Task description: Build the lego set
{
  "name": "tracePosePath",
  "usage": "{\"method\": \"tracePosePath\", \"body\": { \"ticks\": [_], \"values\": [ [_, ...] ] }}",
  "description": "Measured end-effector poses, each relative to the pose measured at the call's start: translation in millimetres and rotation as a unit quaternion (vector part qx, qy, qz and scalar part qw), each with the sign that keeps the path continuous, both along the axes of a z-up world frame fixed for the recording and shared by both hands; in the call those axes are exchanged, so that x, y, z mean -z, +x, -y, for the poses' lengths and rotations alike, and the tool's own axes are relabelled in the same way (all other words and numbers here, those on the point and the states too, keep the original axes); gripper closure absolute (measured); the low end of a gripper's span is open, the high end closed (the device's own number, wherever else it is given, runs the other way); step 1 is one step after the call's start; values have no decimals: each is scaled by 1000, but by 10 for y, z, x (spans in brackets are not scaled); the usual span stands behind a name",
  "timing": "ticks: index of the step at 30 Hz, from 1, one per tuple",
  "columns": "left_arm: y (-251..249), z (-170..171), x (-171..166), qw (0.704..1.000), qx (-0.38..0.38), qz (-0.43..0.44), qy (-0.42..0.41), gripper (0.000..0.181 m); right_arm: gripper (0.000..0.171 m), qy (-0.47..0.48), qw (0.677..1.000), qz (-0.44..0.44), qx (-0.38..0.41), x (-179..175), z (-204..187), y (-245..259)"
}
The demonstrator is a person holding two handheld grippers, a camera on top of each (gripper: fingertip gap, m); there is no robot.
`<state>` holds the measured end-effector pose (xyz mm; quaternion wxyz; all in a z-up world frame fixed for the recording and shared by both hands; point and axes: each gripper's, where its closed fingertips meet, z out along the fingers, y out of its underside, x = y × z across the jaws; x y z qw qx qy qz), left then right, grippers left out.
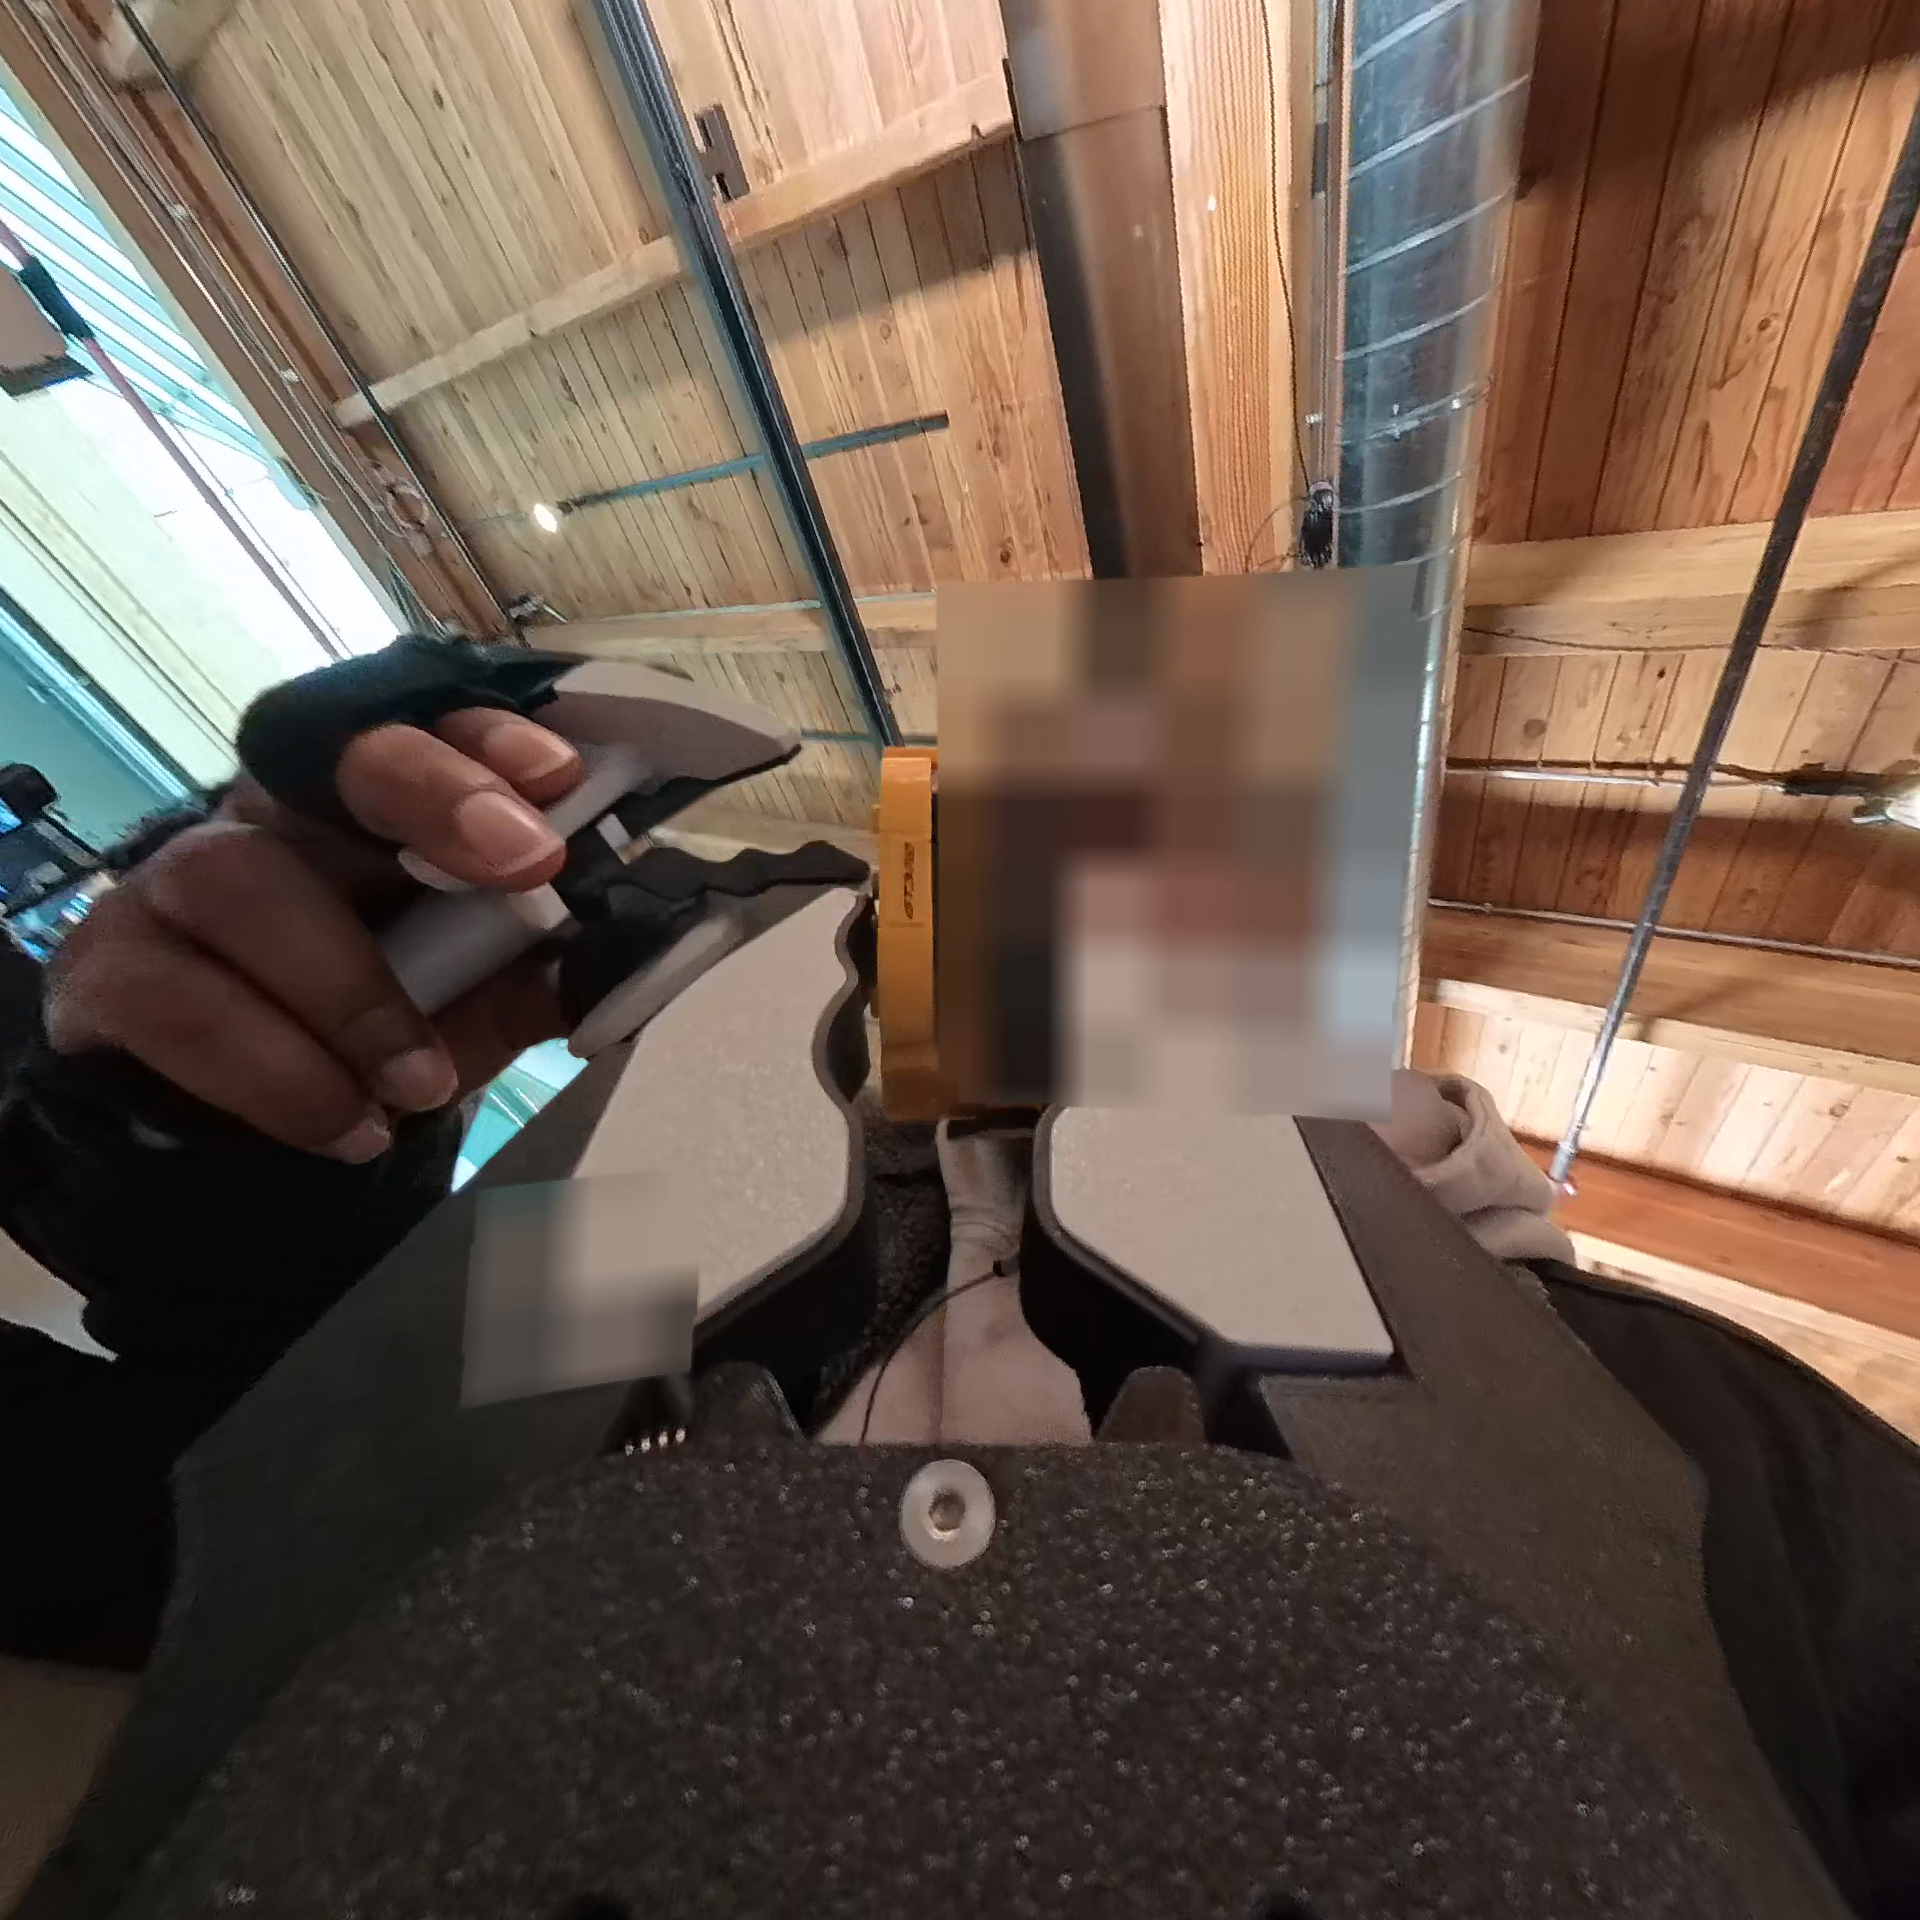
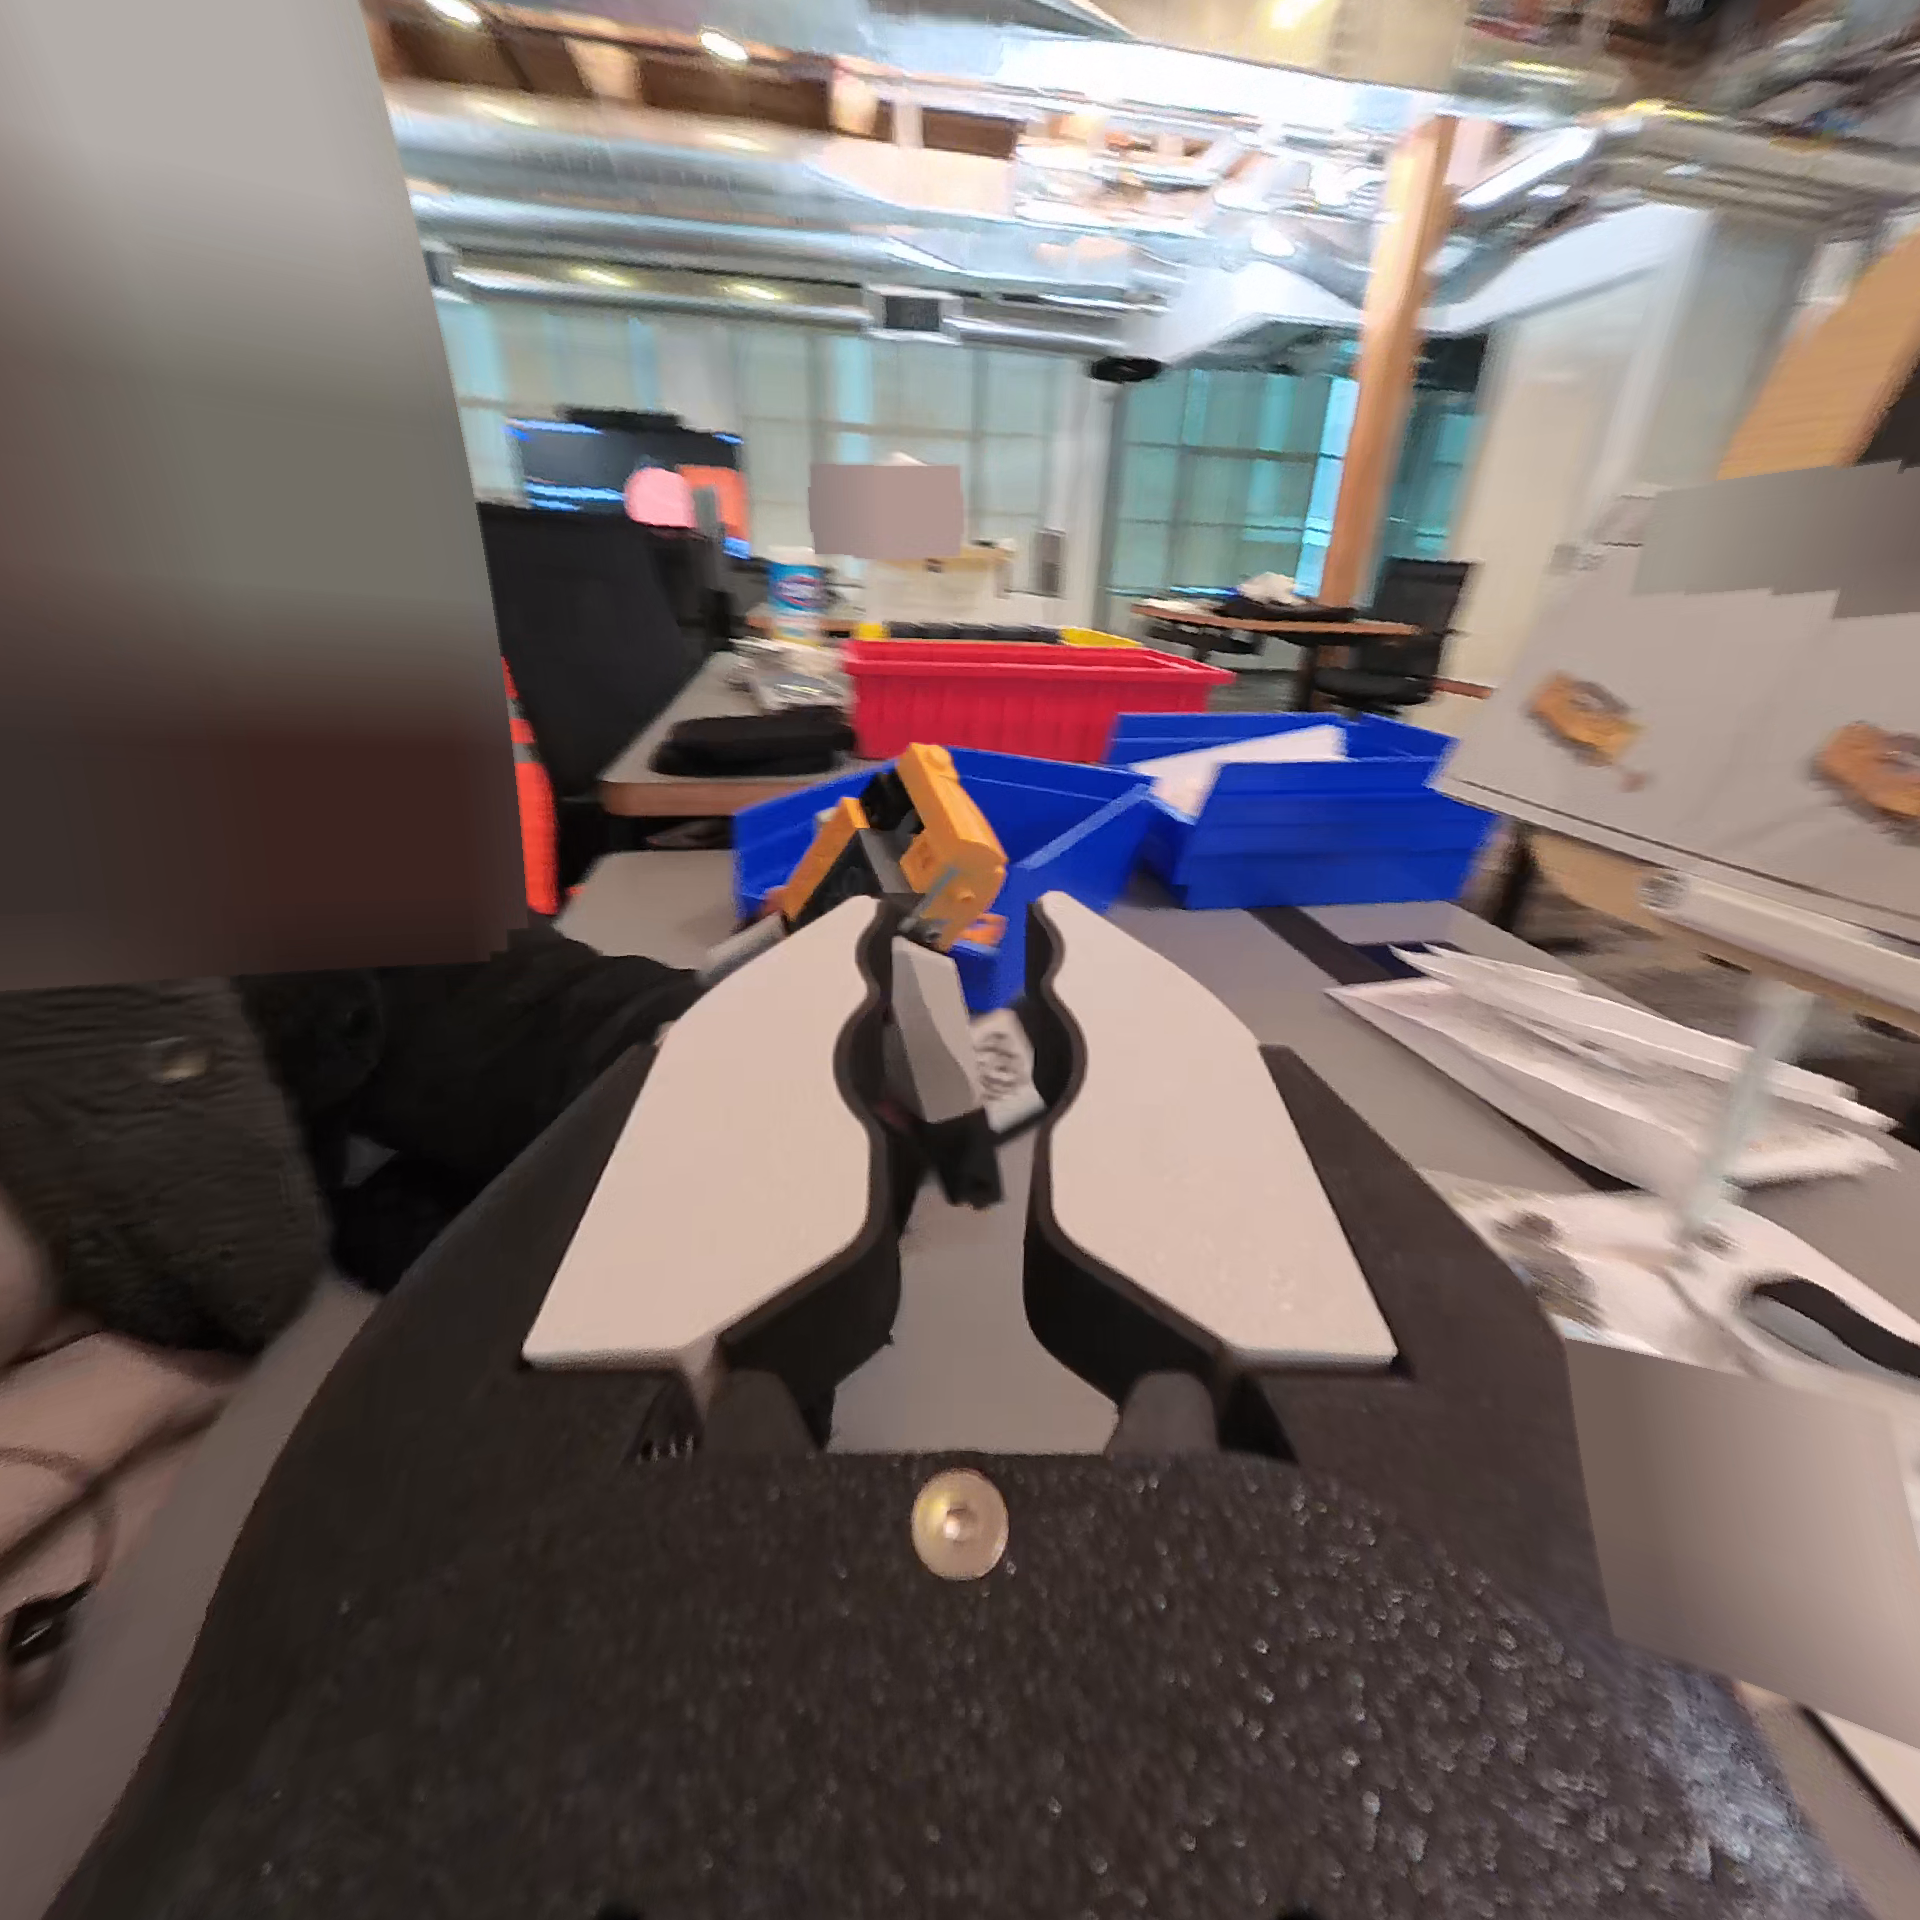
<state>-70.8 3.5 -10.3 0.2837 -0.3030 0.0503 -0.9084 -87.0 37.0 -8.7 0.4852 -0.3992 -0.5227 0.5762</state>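
Left gripper [image 1: 940, 1023] tilted up toward the ceiling, pinching orange lego piece [image 1: 906, 935] at 12. Right gripper [image 2: 951, 935] nearly closed around orange-black lego assembly [image 2: 914, 842]; firm grip unclear. Blue bins [image 2: 1299, 821] at 1.

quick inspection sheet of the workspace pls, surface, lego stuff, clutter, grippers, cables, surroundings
surface: grey table, partly covered.
job's things: orange and black lego assembly raised between the fingertips of the right hand-held gripper; orange lego piece at the left hand-held gripper, partly behind a mosaic patch.
clutter: blue bins, red bin, printed sheets.
grippers: right shut on the assembly; left grip cannot be told.
cables: thin black wire on the ceiling.
surroundings: wooden ceiling, windows, desks behind.
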Motion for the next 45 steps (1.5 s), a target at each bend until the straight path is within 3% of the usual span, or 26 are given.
{"method": "tracePosePath", "body": {
  "ticks": [6, 12, 25, 45],
  "values": [
    [189, 549, 10, 980, 111, -71, 147, 153, 142, 69, 990, -18, -123, -27, 500, 101],
    [357, 934, 215, 937, 145, -171, 269, 153, 145, 161, 969, 15, -189, 121, 932, 176],
    [412, 1077, 301, 914, 146, -210, 316, 153, 147, 222, 953, 21, -205, 162, 1240, 258],
    [397, 1088, 256, 920, 145, -186, 314, 153, 149, 217, 957, 3, -195, 182, 1297, 482]
  ]
}}
